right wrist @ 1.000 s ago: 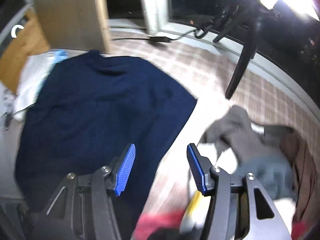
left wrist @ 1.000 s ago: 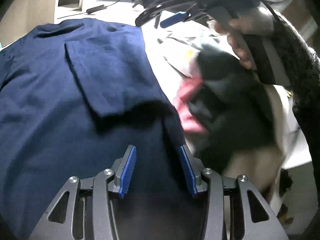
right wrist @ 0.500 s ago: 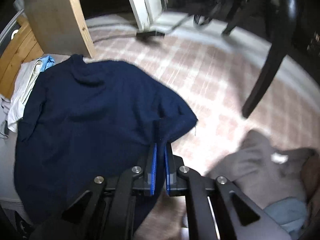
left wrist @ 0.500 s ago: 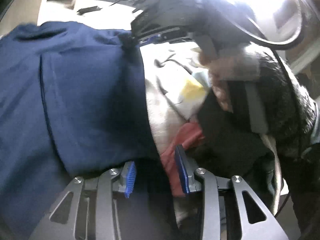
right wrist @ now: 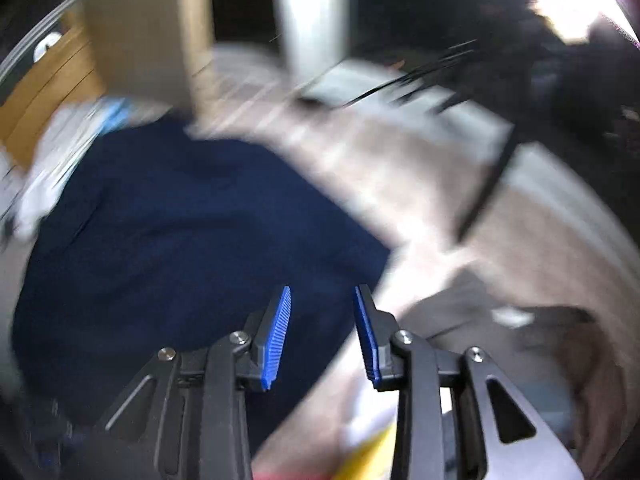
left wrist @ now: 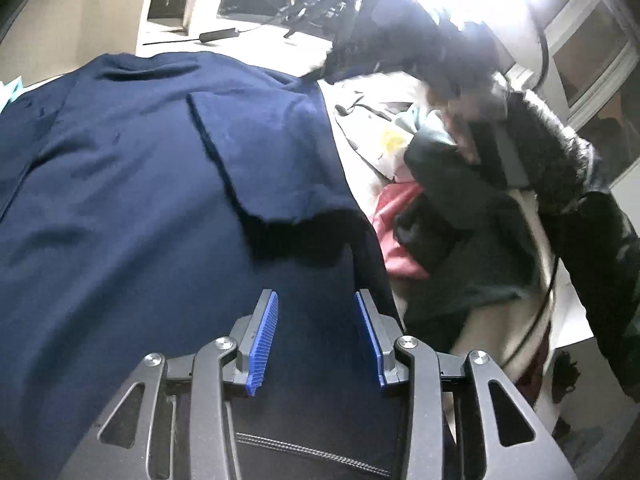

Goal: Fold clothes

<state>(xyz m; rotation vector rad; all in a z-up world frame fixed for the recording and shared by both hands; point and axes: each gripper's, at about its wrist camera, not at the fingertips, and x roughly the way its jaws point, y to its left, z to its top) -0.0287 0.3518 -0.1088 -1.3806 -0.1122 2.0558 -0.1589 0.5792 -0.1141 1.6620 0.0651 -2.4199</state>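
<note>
Navy shirt (left wrist: 160, 208) lies spread flat on the bench, one sleeve (left wrist: 264, 152) folded in over the body, as it lay a second ago. Left claw (left wrist: 316, 340) hovers over the shirt's near right part, part open, jaws just reopened a bit, nothing gripped. Right claw (right wrist: 322, 336) was pinched shut on the shirt's right edge half a second ago; jaws have just opened, now narrow, fabric released. Right view badly blurred. Clothes pile (left wrist: 460, 216) sits beside the shirt's right edge.

Navy garment (left wrist: 132, 184): matt soft cloth. Tongs' pads (left wrist: 262, 344): ribbed blue plastic (frames dark matt, shiny metal screws).
</note>
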